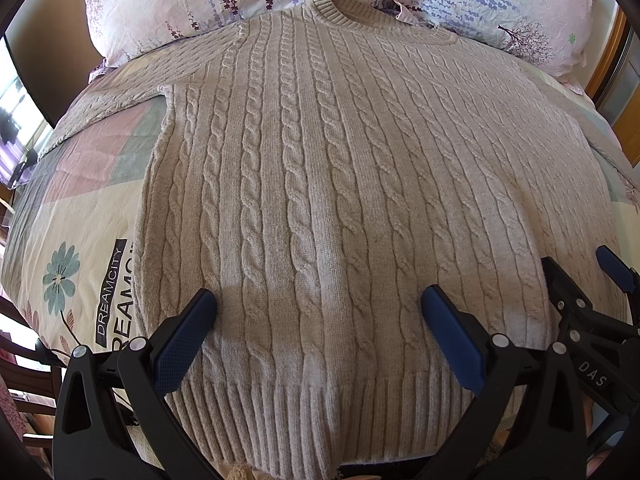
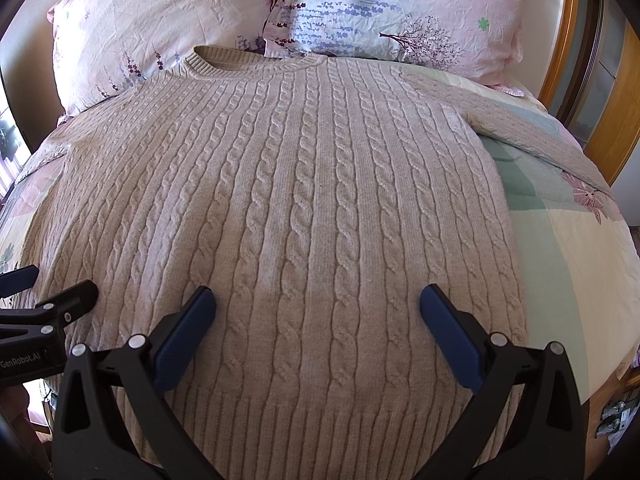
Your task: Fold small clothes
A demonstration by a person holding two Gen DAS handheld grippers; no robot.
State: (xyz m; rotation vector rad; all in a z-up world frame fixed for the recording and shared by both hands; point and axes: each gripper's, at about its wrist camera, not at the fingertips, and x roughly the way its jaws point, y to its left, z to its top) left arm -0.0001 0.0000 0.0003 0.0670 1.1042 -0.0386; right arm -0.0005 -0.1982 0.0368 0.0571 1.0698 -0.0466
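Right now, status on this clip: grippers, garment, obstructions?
Left gripper and right gripper: jaws open, empty, over hem. Sweater flat, unfolded on quilt, collar toward pillows. Nothing on the sweater.

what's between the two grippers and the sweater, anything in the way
Nothing visible. The left gripper and right gripper both hang open just above the hem of the sweater, which lies flat on the quilt.

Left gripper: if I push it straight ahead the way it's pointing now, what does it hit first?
Most likely the sweater. The left gripper is open above the knit near the hem, aimed up the body toward the collar. Beyond that come the pillows, though depth is hard to judge.
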